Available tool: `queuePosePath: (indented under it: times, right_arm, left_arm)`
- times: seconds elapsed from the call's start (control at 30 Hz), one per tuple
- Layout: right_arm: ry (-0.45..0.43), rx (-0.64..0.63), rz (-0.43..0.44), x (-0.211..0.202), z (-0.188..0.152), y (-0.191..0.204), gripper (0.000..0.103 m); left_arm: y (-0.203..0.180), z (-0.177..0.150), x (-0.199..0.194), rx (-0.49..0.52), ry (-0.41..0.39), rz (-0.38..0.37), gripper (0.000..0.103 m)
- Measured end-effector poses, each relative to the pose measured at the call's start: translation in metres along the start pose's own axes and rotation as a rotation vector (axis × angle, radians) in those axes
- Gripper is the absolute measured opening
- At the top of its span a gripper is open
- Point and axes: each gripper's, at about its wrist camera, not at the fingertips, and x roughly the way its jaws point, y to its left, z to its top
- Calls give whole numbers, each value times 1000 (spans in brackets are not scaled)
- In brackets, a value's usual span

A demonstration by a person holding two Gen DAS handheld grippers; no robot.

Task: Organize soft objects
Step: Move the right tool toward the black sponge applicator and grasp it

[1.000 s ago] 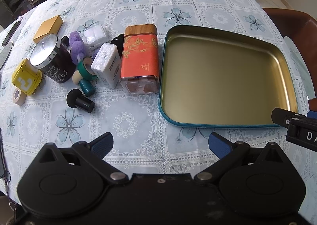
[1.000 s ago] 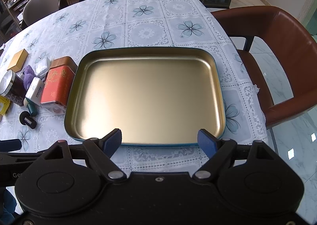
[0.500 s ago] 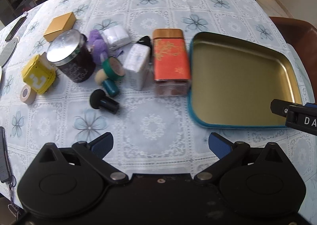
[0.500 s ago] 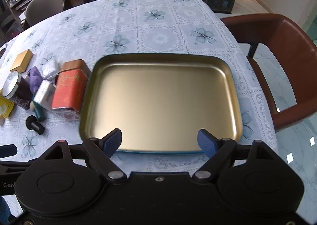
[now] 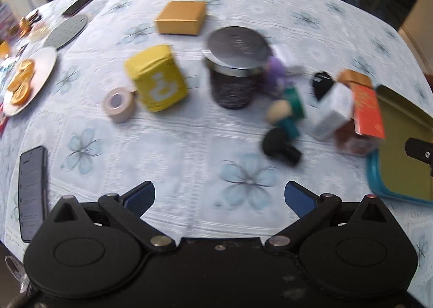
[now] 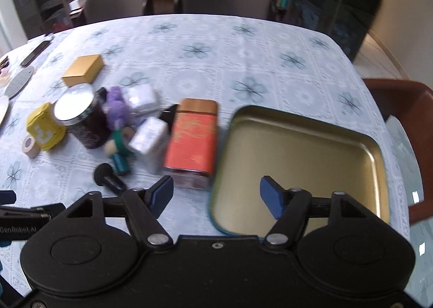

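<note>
Right gripper (image 6: pixel 213 194) jaws, just narrowed, are held apart on nothing above the tray (image 6: pixel 297 156); left gripper (image 5: pixel 219 199) is spread, empty.

Your left hand-held gripper (image 5: pixel 219 198) points steeply down, its jaws spread wide with nothing between the blue pads. Your right hand-held gripper (image 6: pixel 216 194) tilts down likewise; its jaws have just been closing, yet stand apart, gripping nothing.
</note>
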Motion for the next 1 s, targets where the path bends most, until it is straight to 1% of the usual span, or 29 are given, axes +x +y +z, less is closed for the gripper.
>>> queuePosePath:
  times: [0.03, 0.1, 0.17, 0.23, 0.27, 0.3, 0.37, 0.43, 0.53, 0.6, 0.63, 0.67, 0.77, 0.8, 0.93, 0.97, 1.0]
  right_arm:
    - [-5, -11, 15, 3, 2, 8, 63]
    - [-25, -30, 37, 7, 7, 24, 62]
    - [-48, -35, 35, 14, 13, 38, 62]
    - [-50, -39, 18, 24, 21, 47, 60]
    - [-48, -41, 1, 30, 26, 49, 55]
    - [-53, -39, -16, 34, 30, 51, 53]
    - [-84, -30, -71, 41, 38, 53, 52]
    - [-105, -52, -137, 49, 44, 55, 52]
    - [-91, -88, -219, 65, 47, 57, 52]
    - [-57, -100, -228, 73, 45, 59, 52]
    - [-36, -103, -218, 76, 43, 61, 52]
    - [-27, -106, -207, 75, 38, 64, 50]
    - [-50, -150, -171, 63, 24, 81, 49]
    - [-38, -172, -140, 60, 20, 88, 49]
    - [73, -216, 49, 53, 1, 110, 48]
    - [81, -230, 72, 50, -4, 114, 48]
    - [77, -243, 77, 46, -8, 117, 48]
  left_arm:
    - [12, 1, 3, -20, 10, 5, 103]
    - [32, 2, 10, -24, 49, 7, 103]
    - [49, 3, 16, -34, 70, 14, 103]
    - [61, 4, 22, -30, 85, 27, 103]
    - [66, 5, 24, -18, 92, 32, 102]
    - [71, 6, 26, -5, 91, 35, 102]
    - [76, 7, 28, 21, 80, 28, 102]
    - [81, 9, 30, 29, 68, 30, 102]
    - [89, 15, 35, 31, 67, 19, 102]
    - [92, 19, 38, 38, 67, 12, 102]
    - [93, 21, 40, 43, 68, 9, 102]
    - [95, 23, 41, 47, 68, 7, 102]
    - [97, 29, 47, 51, 71, 3, 102]
    - [97, 30, 49, 51, 73, 2, 102]
    - [96, 36, 55, 63, 76, -4, 102]
    - [96, 37, 56, 65, 78, -7, 102]
    - [95, 37, 57, 66, 80, -11, 102]
